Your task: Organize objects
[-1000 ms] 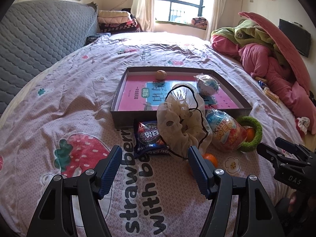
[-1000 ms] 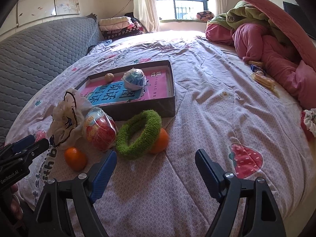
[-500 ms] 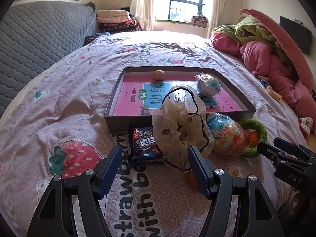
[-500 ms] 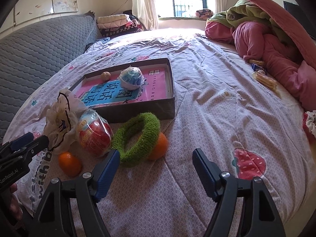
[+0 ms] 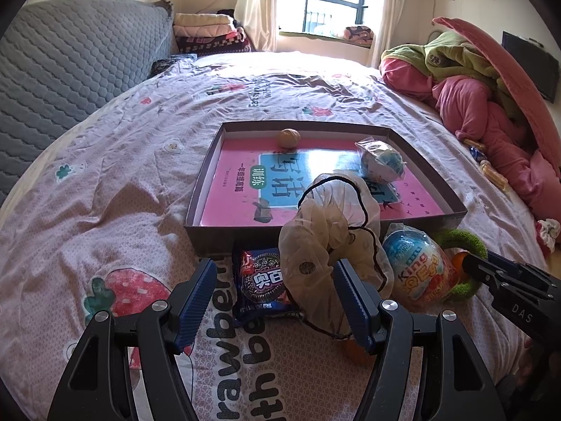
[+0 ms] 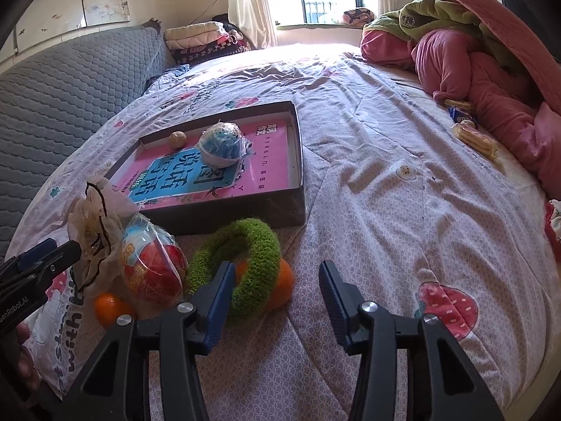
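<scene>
pink and blue paper lines the bottom of the flat box [image 5: 210, 189], which sits in the middle of the left wrist view on the bed [image 5: 105, 182]. two things already lie in it, a little brown nut [image 5: 289, 137] near the far wall and a wrapped blue ball [image 5: 380, 163] toward the right, so it looks like the place where everything should go. the rest waits in a bunch just under the box's near wall: a cookie pack [image 5: 261, 282], a frilly cream scrunchie [image 5: 329, 245], a wrapped toy egg [image 5: 417, 268], a fuzzy green ring [image 6: 242, 259] that leans on an orange [image 6: 282, 286], and one more orange [image 6: 108, 307] at the lower left of the right wrist view. the left hand-held gripper [image 5: 273, 301] is wide and holds nothing; the cookie pack and part of the scrunchie show between its tips, so i think it wants one of those. the right hand-held gripper [image 6: 277, 298] has just been closing and is now narrower, with the green ring and its orange just beyond its left tip and nothing squeezed yet. it probably wants the ring.
</scene>
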`<state>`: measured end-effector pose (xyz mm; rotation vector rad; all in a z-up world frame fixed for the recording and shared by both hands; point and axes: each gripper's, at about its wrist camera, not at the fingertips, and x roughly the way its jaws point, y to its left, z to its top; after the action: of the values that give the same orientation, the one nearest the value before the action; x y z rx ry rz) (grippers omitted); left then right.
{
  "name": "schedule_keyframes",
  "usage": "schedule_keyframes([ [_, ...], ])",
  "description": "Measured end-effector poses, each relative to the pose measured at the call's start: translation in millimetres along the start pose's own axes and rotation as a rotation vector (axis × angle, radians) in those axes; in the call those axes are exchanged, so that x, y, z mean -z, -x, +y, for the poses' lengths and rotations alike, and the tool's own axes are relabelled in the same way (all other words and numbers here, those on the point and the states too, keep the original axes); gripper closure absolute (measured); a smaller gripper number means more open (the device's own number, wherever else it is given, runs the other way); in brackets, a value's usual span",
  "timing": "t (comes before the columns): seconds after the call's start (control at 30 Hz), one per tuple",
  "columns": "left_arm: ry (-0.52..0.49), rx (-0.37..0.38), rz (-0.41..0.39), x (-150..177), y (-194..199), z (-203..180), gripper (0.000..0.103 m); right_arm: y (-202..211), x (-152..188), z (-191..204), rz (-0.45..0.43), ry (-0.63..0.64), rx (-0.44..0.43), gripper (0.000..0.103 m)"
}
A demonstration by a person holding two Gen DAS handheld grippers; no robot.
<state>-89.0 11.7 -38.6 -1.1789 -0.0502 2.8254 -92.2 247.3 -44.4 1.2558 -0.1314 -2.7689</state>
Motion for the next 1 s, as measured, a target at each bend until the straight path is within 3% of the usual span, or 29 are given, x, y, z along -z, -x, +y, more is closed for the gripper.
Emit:
schedule_keyframes([
  [0.1,-0.002,0.004,0.006,-2.3,-3.9,-1.0,0.033,-1.1,-1.2,4.9,-0.001,0.02,-0.013,0.074],
  [0.3,-0.007,-0.005,0.013,-7.9,-14.2,-3.7,0.032,-1.3,-6.3,9.2,-0.022,0.038,-0.015,0.084],
  [0.73,0.008,0.02,0.023,-14.6,-27.4,-6.2,0.033,3.8,-8.6,3.1,-0.081,0.022,-0.06,0.088],
  [0.83,0.019,0.032,0.029,-14.8,-30.0,-4.8,0.044,4.5,-7.9,3.5,-0.084,0.022,-0.069,0.088],
  [0.9,0.025,0.038,0.033,-14.4,-31.4,-3.5,0.062,4.5,-6.9,5.0,-0.084,0.025,-0.075,0.088],
  [1.0,0.018,0.036,0.043,-14.2,-33.7,-4.7,0.075,3.8,-5.5,7.7,-0.081,0.034,-0.081,0.088],
])
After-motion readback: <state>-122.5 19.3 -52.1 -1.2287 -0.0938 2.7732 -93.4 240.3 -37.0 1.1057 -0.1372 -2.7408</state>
